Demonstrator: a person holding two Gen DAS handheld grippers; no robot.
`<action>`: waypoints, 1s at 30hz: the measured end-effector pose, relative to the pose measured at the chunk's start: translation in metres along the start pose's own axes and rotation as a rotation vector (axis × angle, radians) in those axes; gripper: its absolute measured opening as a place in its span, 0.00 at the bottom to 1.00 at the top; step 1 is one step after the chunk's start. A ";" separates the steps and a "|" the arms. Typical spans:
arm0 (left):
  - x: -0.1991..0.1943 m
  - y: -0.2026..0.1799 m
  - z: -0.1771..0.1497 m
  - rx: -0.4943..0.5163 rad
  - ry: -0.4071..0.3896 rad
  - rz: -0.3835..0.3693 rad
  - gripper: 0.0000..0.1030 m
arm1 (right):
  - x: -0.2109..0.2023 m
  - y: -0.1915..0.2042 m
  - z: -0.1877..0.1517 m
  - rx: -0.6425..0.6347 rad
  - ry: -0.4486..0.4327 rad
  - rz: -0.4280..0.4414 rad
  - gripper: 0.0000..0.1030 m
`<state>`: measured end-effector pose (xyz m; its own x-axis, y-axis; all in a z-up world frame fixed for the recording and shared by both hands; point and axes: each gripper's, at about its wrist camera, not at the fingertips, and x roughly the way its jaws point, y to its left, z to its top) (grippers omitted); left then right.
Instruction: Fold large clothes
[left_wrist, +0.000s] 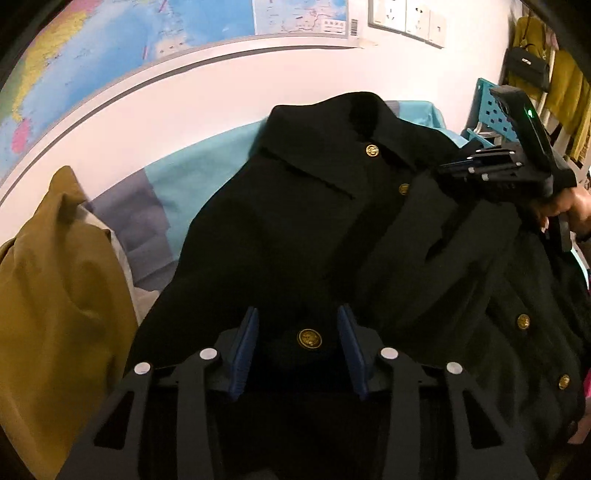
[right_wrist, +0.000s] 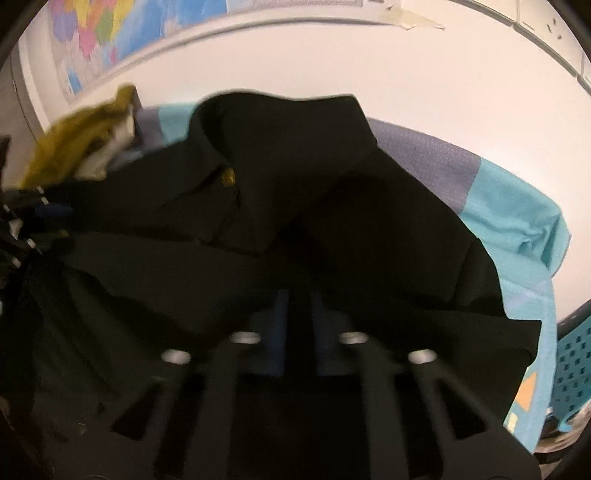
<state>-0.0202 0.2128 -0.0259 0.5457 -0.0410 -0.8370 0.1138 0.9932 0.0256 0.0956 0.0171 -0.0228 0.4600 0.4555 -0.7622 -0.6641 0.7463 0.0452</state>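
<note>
A large black coat with gold buttons lies spread on a turquoise sheet. My left gripper is open over the coat's near edge, with one gold button between its blue pads. My right gripper appears at the right of the left wrist view, with its fingers close together on a fold of the coat. In the blurred right wrist view, the right gripper has its pads nearly together with black cloth between them, over the coat.
An olive garment is heaped at the left, also seen in the right wrist view. A wall map hangs behind. A turquoise perforated crate and hanging clothes stand at the right.
</note>
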 end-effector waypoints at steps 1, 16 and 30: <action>-0.003 0.002 0.001 -0.006 -0.009 -0.009 0.42 | -0.004 -0.001 0.001 0.005 -0.017 -0.009 0.03; 0.010 -0.014 0.002 0.019 0.037 0.009 0.19 | -0.029 -0.019 0.013 0.172 -0.150 0.047 0.03; -0.024 0.019 0.007 -0.134 -0.076 0.107 0.46 | -0.009 0.004 0.016 0.161 -0.084 -0.052 0.44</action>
<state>-0.0248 0.2316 -0.0015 0.6103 0.0623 -0.7897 -0.0566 0.9978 0.0349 0.0977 0.0236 -0.0054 0.5431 0.4481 -0.7101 -0.5384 0.8348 0.1150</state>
